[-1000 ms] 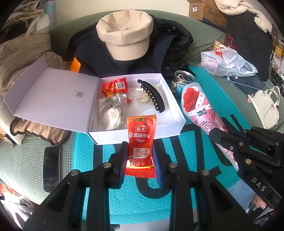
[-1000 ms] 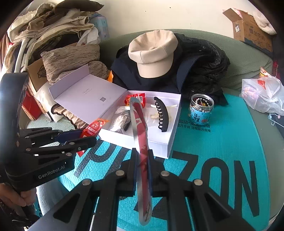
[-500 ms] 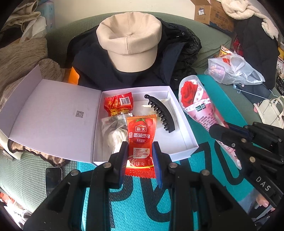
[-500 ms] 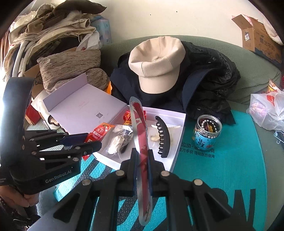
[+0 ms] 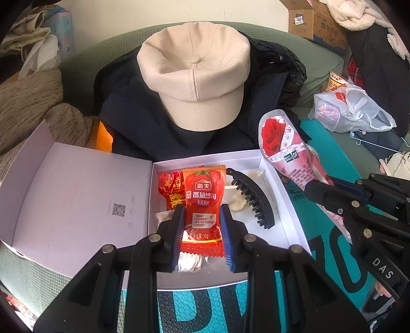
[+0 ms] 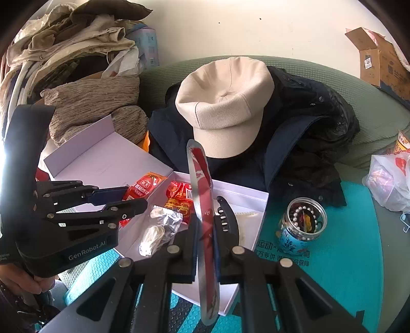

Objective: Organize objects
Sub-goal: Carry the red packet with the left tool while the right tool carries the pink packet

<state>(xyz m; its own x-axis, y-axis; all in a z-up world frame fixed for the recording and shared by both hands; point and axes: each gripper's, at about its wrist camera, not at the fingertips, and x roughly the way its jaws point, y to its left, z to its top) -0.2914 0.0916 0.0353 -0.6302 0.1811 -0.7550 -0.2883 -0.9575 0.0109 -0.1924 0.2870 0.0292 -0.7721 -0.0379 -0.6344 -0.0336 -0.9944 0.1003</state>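
The left gripper (image 5: pixel 202 230) pinches a ketchup sachet (image 5: pixel 203 202) above the open white box (image 5: pixel 292 225). The right gripper (image 6: pixel 205 246) clamps a wrapped rose (image 6: pixel 203 205) edge-on over the box's near side.

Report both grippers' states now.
Left gripper: closed on the ketchup sachet.
Right gripper: closed on the wrapped rose.

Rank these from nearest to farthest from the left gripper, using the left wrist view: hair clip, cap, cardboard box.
From the left gripper:
1. Hair clip, just right, inside the white box.
2. Cap, beyond the white box, on the dark coat.
3. Cardboard box, far back, upper right.
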